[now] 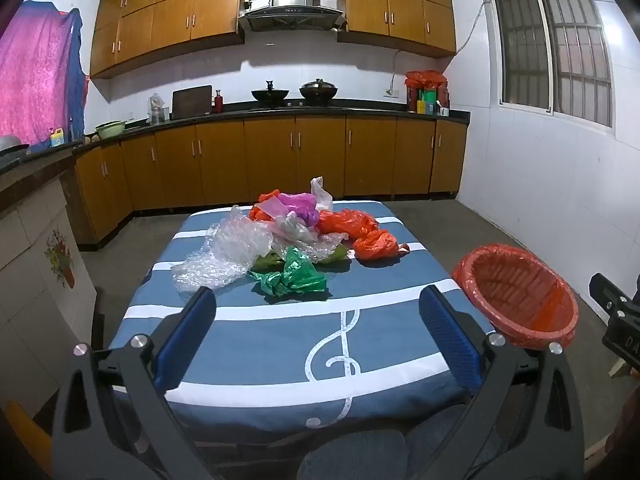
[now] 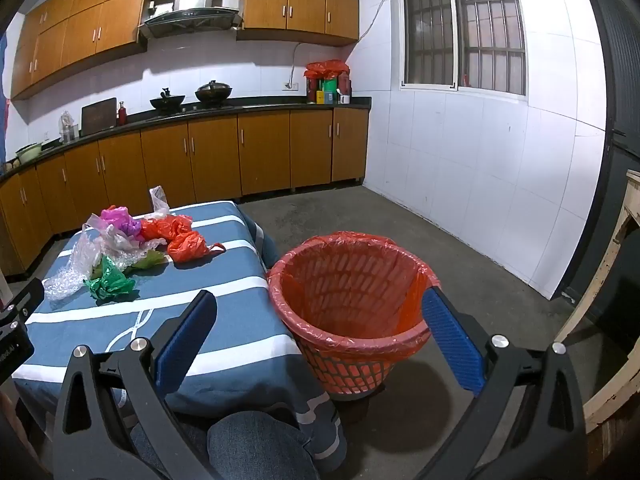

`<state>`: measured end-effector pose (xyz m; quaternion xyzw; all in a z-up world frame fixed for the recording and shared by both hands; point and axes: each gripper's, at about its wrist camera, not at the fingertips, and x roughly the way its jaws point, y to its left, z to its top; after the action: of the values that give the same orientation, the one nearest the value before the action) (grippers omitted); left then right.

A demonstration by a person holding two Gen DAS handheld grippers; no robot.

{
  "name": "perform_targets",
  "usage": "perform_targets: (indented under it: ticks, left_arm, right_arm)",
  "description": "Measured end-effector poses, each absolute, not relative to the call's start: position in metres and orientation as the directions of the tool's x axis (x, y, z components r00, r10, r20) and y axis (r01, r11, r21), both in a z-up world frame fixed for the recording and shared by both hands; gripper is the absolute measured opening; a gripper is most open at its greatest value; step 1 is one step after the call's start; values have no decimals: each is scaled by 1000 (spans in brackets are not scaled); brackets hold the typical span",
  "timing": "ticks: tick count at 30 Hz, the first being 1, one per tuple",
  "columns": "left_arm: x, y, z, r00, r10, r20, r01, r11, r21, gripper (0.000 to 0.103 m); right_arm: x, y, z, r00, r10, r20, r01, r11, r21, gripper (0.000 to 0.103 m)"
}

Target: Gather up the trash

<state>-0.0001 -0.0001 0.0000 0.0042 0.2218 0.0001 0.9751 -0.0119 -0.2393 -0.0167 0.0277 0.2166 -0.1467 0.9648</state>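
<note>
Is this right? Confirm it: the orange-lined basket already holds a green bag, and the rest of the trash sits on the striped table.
Not quite. The basket is empty, as the right wrist view shows down to its lined bottom. The green bag lies on the striped table at the near edge of the trash pile.

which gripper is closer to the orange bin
Right. The right gripper hangs open just before the bin; the left gripper is open over the table, the bin off to its side.
</note>
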Motion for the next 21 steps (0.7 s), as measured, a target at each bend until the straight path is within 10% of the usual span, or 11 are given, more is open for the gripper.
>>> perform_targets:
  ticks: [21]
  left_arm:
    - [0,0,0,900,2,-436,2,1000,8,99]
  right_arm:
    - [-12,-240,-17,865,-271,-422,295,955,-8,101]
